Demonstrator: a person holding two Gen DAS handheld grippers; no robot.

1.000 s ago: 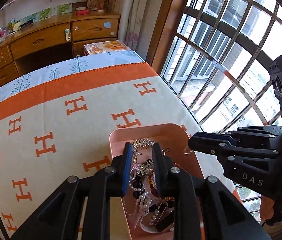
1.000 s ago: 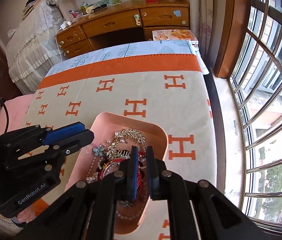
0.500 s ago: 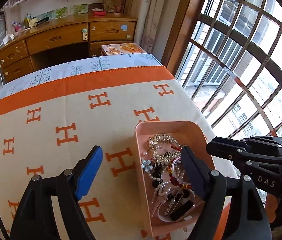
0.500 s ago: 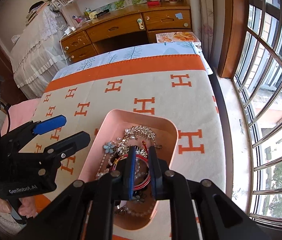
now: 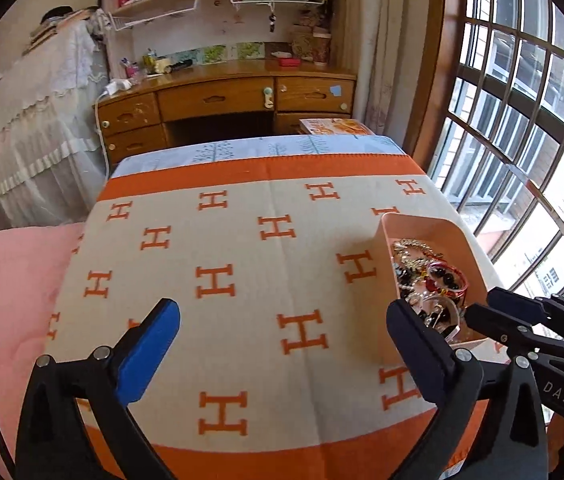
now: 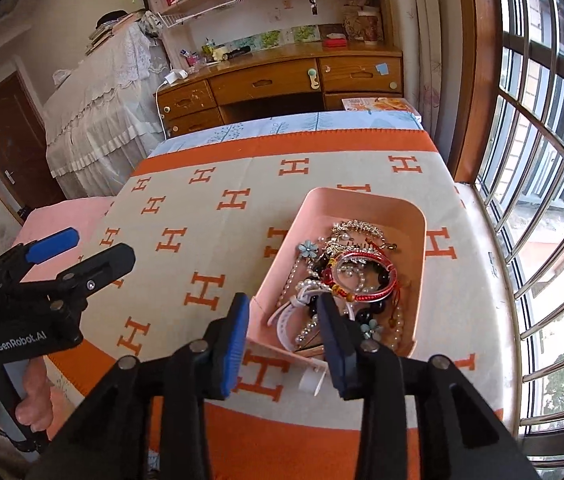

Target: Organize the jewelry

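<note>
Jewelry [image 6: 345,276], a tangle of bead bracelets, pearl strands and flower clips, lies heaped in the pink rectangular plastic tray [image 6: 365,200] at centre right of the right view, on the orange-and-cream H-patterned blanket [image 5: 242,280]. Left gripper [image 5: 282,344] jaws stand wide apart over bare blanket; right gripper [image 6: 282,340] jaws are apart at the tray's near rim, both empty. All pieces seem gathered there, unsorted; whether more remains, I cannot tell.

both wrist views look down across the blanket [image 5: 242,280], sharing the tray [image 6: 361,200].

Jewelry [image 6: 345,276] in tray [image 6: 361,200] on blanket [image 6: 210,216]
</note>
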